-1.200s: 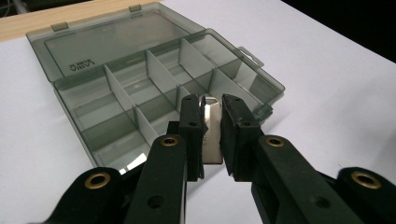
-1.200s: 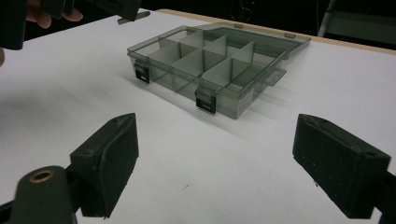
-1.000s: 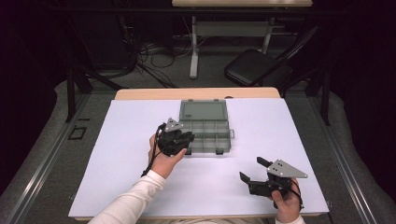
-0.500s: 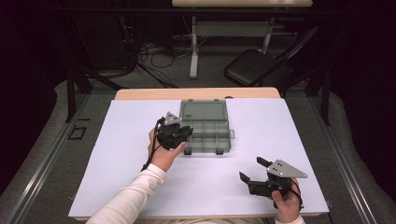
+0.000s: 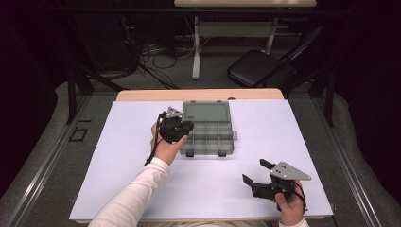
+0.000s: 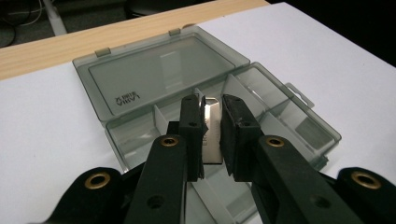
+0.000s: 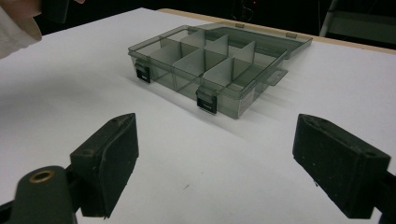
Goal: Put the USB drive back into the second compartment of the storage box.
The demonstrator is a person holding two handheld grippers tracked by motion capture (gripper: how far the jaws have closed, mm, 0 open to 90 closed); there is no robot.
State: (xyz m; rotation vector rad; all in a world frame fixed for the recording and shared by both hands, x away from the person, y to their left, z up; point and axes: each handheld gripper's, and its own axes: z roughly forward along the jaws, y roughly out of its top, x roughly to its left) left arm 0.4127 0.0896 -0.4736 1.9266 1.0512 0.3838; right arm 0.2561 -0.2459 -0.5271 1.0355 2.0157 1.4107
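seen from the high view, the left gripper is held over the open grey translucent plastic compartment box on the white table sheet, while in the left gripper view a small shiny metal plate is clamped between its jaws above the box, and in the right gripper view the right gripper is seen spread wide and empty, well short of the box.

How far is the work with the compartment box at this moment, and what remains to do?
Done: the grey compartment box lies open on the white table cover, lid back. In hand: the left gripper is shut on a small shiny metal piece above the box. Left: probably placing the piece in a compartment; those visible look empty. The right gripper waits open near the front edge.
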